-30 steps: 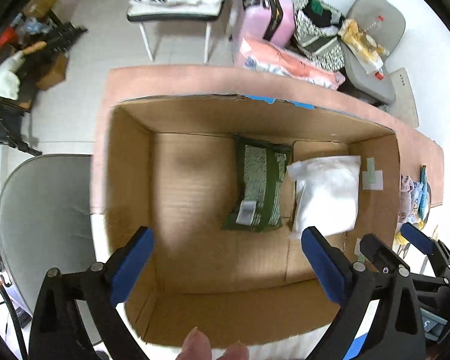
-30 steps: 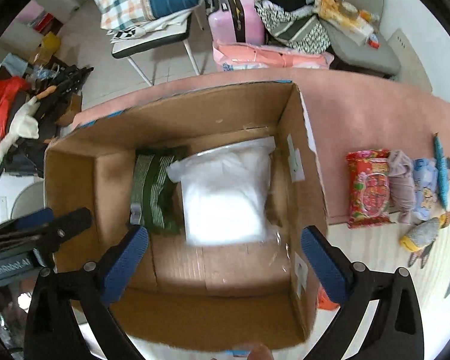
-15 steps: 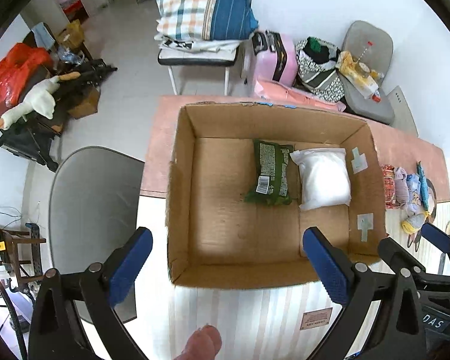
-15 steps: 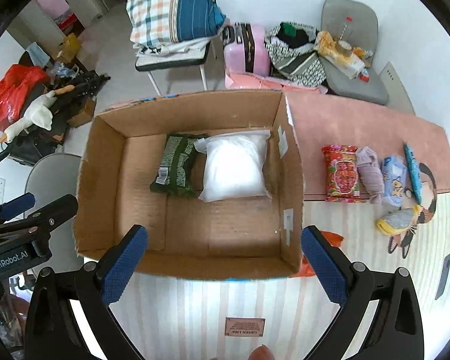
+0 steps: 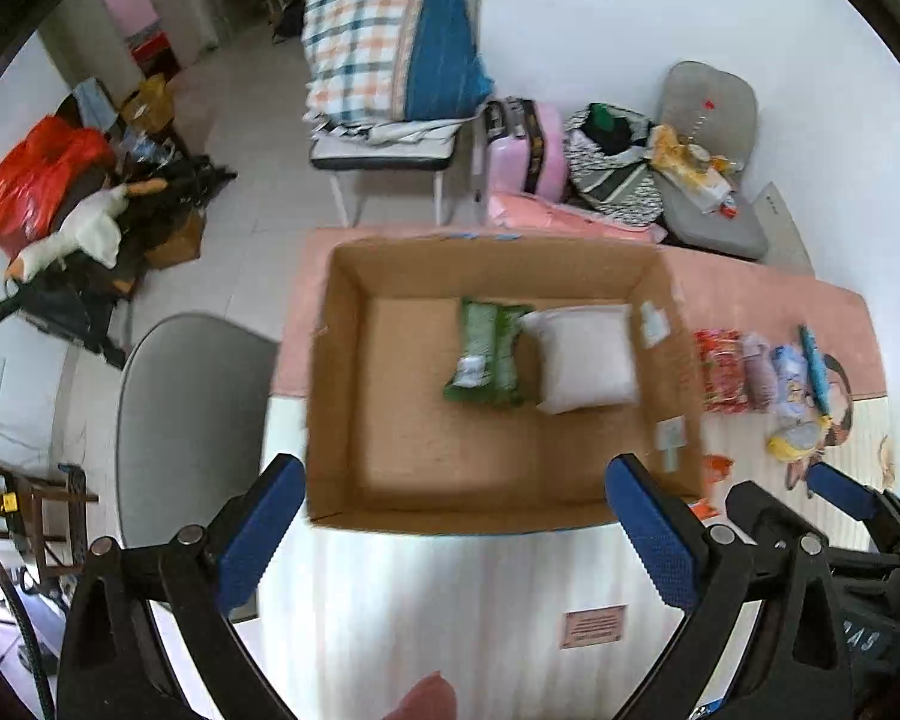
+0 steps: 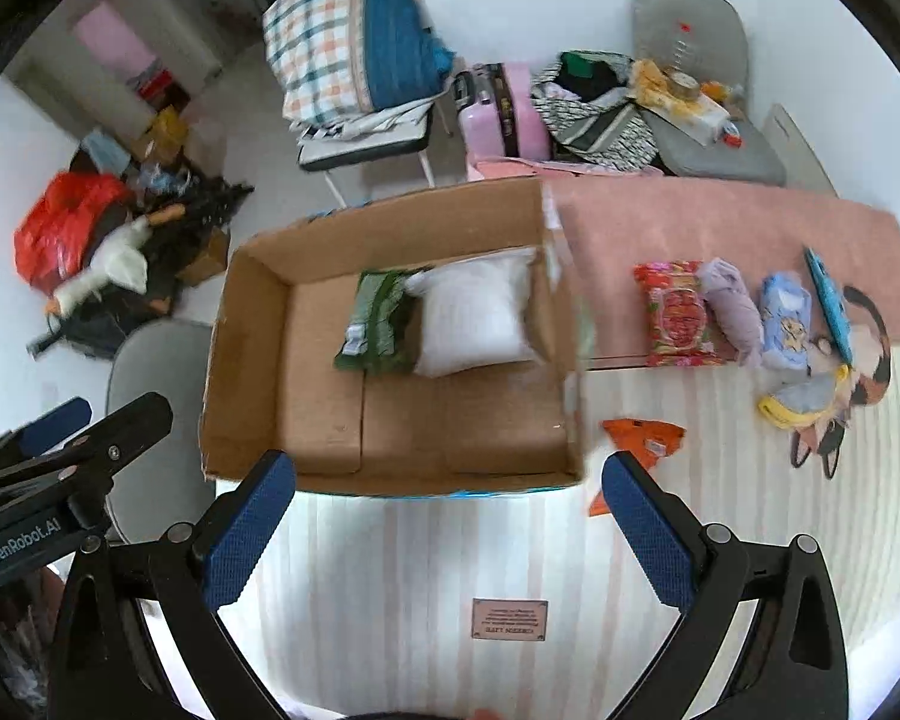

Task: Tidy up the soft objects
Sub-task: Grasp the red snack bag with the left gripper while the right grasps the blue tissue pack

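Left gripper [image 5: 450,516]: its 2 blue fingers [image 5: 258,534] are spread wide, with nothing between them. It hangs high over the near edge of the box.

Right gripper [image 6: 447,519]: its fingers are spread wide too, and it carries nothing. It hangs just beside the left gripper.

Box [image 6: 258,324]: a big open cardboard box on the table. 2 soft things lie inside, side by side and touching: a green packet [image 6: 378,321] and a white pillow bag [image 6: 474,318].

Things left to sort: a row lies on the pink mat [image 6: 720,222], to the right of the box. There is a red packet [image 6: 678,315], a purple roll [image 6: 735,312], a blue pack [image 6: 783,321] and a yellow and blue toy [image 6: 801,402]. An orange wrapper [image 6: 645,435] lies alone, near the box corner.

What could go wrong: the things in the row touch each other, so I think a wide grab may catch 2 at once. Soft bags can slip or sag if pinched at the edge. A low swing could bump the tall box wall and knock a thing loose.
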`<state>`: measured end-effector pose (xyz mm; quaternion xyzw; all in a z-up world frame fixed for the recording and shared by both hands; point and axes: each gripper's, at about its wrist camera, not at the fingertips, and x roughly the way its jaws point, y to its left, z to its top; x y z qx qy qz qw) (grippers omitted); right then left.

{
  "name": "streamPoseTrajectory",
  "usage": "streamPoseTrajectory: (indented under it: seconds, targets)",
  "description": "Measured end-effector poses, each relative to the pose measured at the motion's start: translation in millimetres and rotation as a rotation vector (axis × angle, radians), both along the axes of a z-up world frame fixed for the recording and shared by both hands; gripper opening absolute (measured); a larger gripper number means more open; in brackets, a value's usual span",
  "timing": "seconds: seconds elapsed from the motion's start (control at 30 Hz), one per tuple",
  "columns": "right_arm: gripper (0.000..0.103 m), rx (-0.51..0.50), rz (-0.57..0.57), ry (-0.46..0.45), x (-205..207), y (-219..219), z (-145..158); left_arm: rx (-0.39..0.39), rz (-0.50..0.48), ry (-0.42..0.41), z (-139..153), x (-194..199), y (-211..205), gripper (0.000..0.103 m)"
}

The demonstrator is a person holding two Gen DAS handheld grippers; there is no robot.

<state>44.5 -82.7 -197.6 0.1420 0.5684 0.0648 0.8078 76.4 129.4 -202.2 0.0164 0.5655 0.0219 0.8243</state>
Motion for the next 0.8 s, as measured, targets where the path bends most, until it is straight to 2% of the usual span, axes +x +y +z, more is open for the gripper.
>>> streamPoseTrajectory:
  seconds: [0.17,0.23,0.33,0.43,0.47,0.53,0.6,0.8]
  targets:
    - [0.103,-0.023,-0.158,0.027,15,-108,1,-0.039,-0.07,0.03,-7,34,-78,0.103]
    - [0.103,-0.045,-0.223,0.053,27,-152,-8,-0.051,-0.118,0.096,-26,57,-122,0.103]
    - [0.103,-0.057,-0.31,0.133,56,-221,-44,-0.067,-0.176,0.219,-69,93,-182,0.103]
    - [0.101,-0.023,-0.353,0.252,92,-277,-99,-0.047,-0.215,0.341,-125,129,-235,0.099]
    - [0.099,-0.019,-0.361,0.277,99,-287,-112,-0.031,-0.217,0.375,-146,139,-249,0.094]
    - [0.099,-0.002,-0.373,0.336,117,-309,-145,-0.012,-0.218,0.455,-185,158,-271,0.093]
    - [0.099,0.0,-0.372,0.37,126,-316,-166,0.009,-0.205,0.502,-216,168,-282,0.093]
    - [0.099,0.021,-0.364,0.45,144,-329,-220,0.042,-0.182,0.61,-277,178,-292,0.093]
